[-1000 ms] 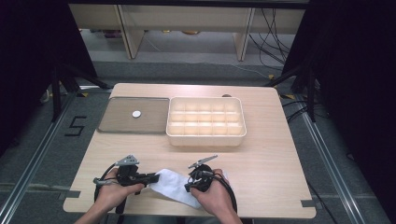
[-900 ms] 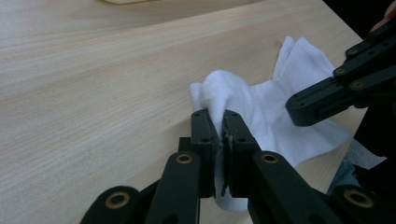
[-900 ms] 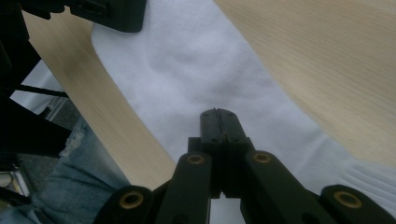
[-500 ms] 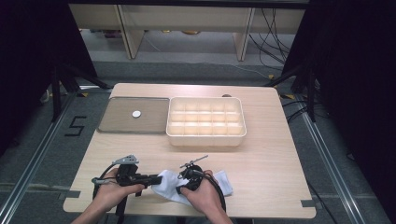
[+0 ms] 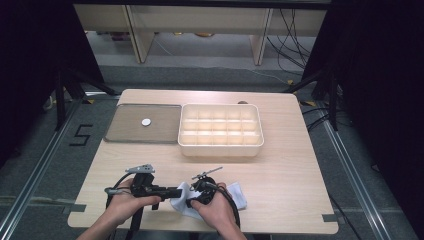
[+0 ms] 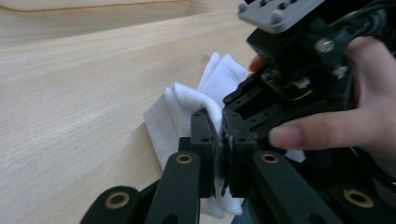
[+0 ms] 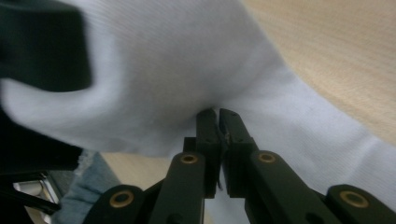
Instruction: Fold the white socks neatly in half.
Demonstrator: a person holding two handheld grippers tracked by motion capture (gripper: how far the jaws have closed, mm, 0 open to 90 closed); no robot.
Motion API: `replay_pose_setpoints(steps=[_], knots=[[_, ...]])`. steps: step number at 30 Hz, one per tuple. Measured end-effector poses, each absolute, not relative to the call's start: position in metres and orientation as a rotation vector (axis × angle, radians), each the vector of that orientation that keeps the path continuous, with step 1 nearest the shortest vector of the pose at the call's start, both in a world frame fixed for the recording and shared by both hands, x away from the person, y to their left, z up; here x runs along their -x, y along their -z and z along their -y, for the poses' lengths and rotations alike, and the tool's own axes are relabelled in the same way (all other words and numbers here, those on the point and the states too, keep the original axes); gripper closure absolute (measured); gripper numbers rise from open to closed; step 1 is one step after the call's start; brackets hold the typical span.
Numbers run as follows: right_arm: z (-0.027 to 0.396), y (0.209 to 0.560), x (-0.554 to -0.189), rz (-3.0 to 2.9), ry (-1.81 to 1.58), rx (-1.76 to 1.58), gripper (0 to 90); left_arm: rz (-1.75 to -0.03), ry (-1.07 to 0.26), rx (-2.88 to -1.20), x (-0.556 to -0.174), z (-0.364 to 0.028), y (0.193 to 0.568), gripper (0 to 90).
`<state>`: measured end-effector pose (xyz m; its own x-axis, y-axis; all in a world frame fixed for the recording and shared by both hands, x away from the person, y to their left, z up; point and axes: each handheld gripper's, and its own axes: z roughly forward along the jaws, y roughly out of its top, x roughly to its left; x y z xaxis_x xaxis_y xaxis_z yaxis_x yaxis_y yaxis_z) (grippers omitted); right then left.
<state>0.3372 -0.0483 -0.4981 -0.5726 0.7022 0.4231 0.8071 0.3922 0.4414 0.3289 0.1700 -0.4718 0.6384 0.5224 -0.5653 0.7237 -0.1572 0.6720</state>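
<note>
My left tongs (image 5: 172, 191) pinch a fold of the white cloth (image 5: 235, 196) at the lower middle of the high view, near the front edge of the pale wooden surface (image 5: 295, 170). My right tongs (image 5: 192, 202) point into the same cloth just beside them; their jaws have just been easing apart a little, yet in the right gripper view they stand narrow with the cloth (image 7: 187, 70) caught at their tips. In the left gripper view the cloth (image 6: 187, 100) bunches over the pads. Toward the upper middle sits a cream compartment tray (image 5: 221, 147), and left of it a flat grey lid (image 5: 125, 134) bearing a small white disc (image 5: 146, 122). Around the surface lies grey floor (image 5: 45, 155) with a painted number, dark curtains at both sides, and pale shelving (image 5: 195, 20) at the top.
</note>
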Motion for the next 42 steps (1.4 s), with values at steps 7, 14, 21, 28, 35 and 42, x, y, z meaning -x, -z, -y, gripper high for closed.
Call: replay_pose_setpoints(steps=[7, 14, 21, 28, 35, 42], knots=[[0.116, 0.461, -0.344, 2.479, 0.971, 1.609, 89.7, -1.005, 0.246, -1.823, -0.331, -0.173, 0.472, 84.3], [0.186, 0.467, -0.341, 2.475, 0.733, 1.971, 89.9, -0.994, 0.234, -1.821, -0.332, -0.168, 0.468, 84.3], [0.179, 0.481, -0.338, 2.486, 0.697, 1.934, 89.0, -0.988, 0.236, -1.826, -0.333, -0.16, 0.467, 84.3], [0.167, 0.483, -0.337, 2.505, 0.688, 1.92, 88.7, -0.985, 0.252, -1.827, -0.337, -0.15, 0.469, 84.2], [0.157, 0.484, -0.337, 2.507, 0.684, 1.893, 88.5, -0.983, 0.259, -1.836, -0.339, -0.147, 0.471, 84.2], [0.153, 0.483, -0.337, 2.505, 0.692, 1.886, 88.5, -0.982, 0.255, -1.836, -0.338, -0.141, 0.47, 84.2]])
